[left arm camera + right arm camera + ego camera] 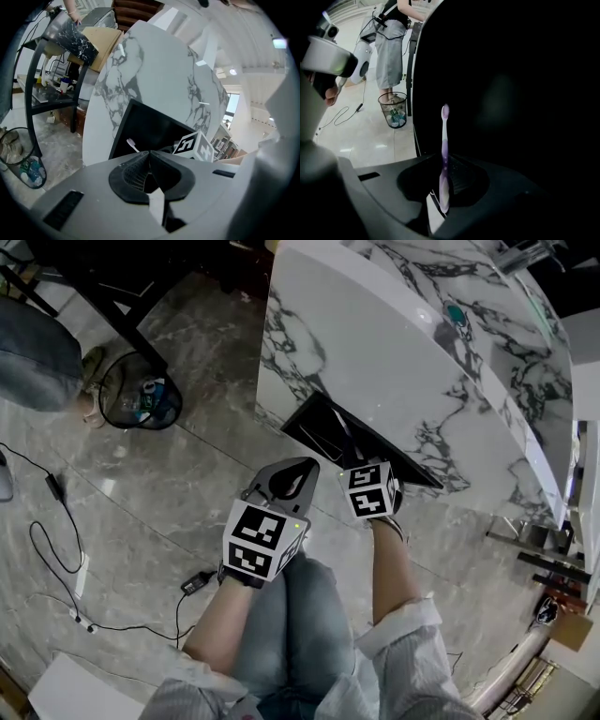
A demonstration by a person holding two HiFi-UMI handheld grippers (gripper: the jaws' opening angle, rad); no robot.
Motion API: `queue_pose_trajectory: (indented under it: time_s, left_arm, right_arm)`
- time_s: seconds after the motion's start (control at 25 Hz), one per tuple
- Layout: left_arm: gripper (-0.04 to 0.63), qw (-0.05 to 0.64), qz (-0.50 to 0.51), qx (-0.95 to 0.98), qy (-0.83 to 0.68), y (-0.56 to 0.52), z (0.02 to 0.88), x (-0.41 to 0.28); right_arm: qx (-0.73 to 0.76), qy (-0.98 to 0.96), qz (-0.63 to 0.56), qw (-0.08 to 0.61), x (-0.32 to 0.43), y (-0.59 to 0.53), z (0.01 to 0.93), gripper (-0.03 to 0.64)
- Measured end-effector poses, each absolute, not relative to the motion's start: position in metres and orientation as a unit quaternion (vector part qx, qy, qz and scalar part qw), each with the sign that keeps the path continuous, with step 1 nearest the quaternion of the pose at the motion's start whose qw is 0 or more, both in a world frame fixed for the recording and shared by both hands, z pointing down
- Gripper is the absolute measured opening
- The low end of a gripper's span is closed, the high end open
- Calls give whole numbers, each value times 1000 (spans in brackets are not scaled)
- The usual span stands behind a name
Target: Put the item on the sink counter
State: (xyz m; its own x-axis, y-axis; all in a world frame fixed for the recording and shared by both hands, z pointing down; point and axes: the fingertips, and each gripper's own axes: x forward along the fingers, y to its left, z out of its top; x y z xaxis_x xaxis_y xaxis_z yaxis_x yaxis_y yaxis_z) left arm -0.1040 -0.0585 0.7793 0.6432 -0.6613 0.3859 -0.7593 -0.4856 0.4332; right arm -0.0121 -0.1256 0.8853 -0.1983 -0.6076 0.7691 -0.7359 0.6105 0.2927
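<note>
A purple toothbrush (445,140) stands upright between the jaws of my right gripper (443,161), which is shut on its handle. The brush head points into a dark cabinet opening (328,432) in the side of the white marble sink counter (403,343). In the left gripper view the brush head (132,145) shows against that opening, beside the right gripper's marker cube (197,145). My left gripper (150,157) is shut with nothing in it and hangs just left of the right gripper (367,486), a little short of the opening. The head view shows the left gripper (286,479) over the floor.
A wire waste bin (141,401) with rubbish stands on the marble floor to the left, near a black table frame (112,287). Cables (56,540) trail over the floor at the left. A person (391,47) stands behind the bin (393,110).
</note>
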Motion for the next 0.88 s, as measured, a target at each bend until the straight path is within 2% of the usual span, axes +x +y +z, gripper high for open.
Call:
queue_pose_trajectory:
  time_s: [0.52,0.88]
  left_arm:
    - [20,322,93,841,-425,-65,794,-120]
    - [20,349,117,824,-431,-46,739,-137]
  right_arm:
    - [457,-748,91,473,-11,-139,895,61]
    - [449,-739,153,479,-21,-94,851,61]
